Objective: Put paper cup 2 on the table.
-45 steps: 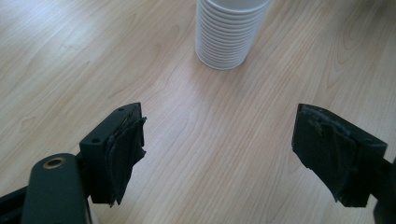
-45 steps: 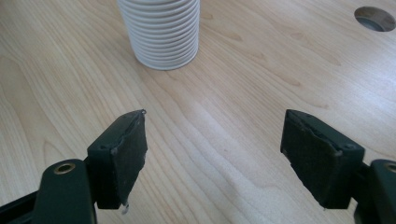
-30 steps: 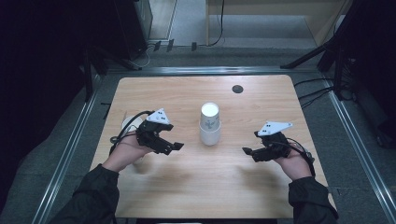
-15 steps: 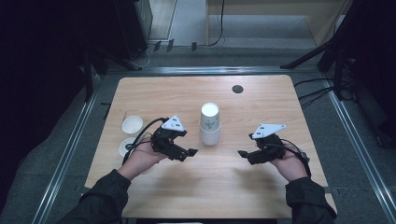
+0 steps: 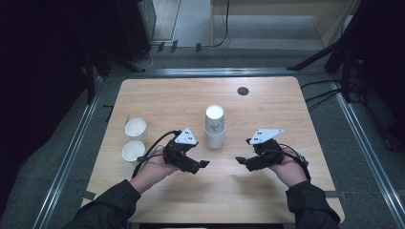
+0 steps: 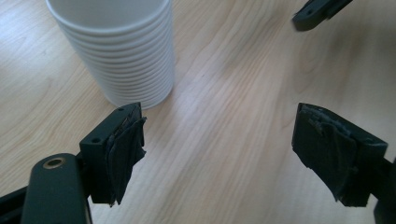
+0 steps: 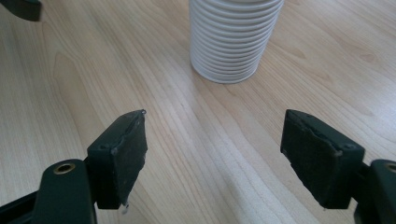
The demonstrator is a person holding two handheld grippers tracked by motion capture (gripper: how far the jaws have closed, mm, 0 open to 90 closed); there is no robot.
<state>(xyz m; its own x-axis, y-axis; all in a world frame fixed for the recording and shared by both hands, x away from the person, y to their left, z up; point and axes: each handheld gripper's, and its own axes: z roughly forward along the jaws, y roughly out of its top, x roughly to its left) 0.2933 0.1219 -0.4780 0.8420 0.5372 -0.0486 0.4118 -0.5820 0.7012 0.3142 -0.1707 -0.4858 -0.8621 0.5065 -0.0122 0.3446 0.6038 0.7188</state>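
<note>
I have the cup stack (image 5: 214,127) upright mid-counter (image 5: 286,200). Left of it, two single cups (image 5: 135,140) already stand out (my guess: unstacking). My left tool (image 5: 198,166) and right tool (image 5: 242,161) flank the stack's near side, both wide apart, holding nothing; most cups remain.

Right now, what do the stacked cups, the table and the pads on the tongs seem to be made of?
The stacked cups look like thin white plastic or paper, matt, with ribbed nested rims; I cannot tell which. The table looks like pale wood or wood-look laminate, smooth, with visible grain and a soft sheen. The pads on the tongs look like black rubber or tape, dull, with frayed edges.
</note>
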